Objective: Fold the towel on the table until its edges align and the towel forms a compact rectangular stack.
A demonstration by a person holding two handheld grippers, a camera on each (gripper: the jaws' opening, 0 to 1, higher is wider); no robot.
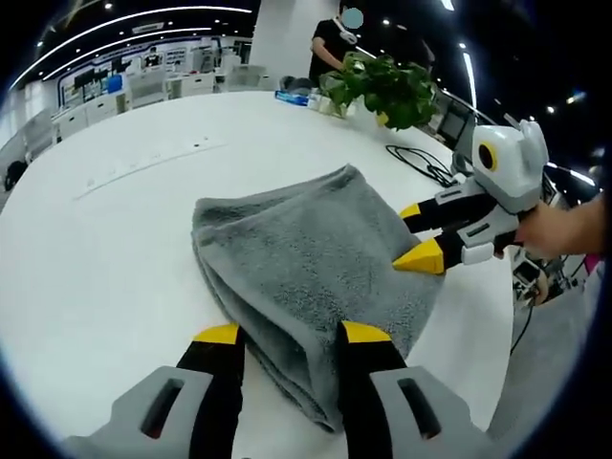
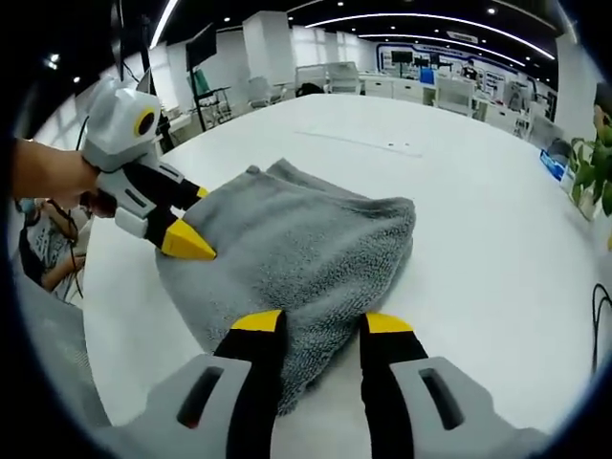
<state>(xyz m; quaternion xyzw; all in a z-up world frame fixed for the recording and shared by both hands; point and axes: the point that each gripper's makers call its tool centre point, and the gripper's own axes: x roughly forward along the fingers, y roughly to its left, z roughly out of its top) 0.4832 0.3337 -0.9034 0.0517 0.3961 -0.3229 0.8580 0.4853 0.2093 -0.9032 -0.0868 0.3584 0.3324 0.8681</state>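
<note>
A grey towel (image 1: 306, 258) lies folded in a thick, loosely rectangular pile on the white round table (image 1: 115, 249). My left gripper (image 1: 292, 335) stands open, its yellow-tipped jaws astride the towel's near folded edge. From the right, my right gripper (image 1: 418, 234) reaches in, held by a hand, with its tips at the towel's far side. In the right gripper view the same towel (image 2: 306, 239) runs between the jaws of my right gripper (image 2: 320, 322), which is open over the near edge. Opposite it, my left gripper (image 2: 196, 218) rests its spread jaws on the towel's left edge.
A potted plant (image 1: 387, 86) and a blue packet (image 1: 292, 98) stand at the table's far rim, with a person (image 1: 335, 43) behind them. A black cable (image 1: 421, 163) lies near the right gripper. The table edge (image 2: 96, 325) is close, and a seated person (image 2: 43, 249) is beyond it.
</note>
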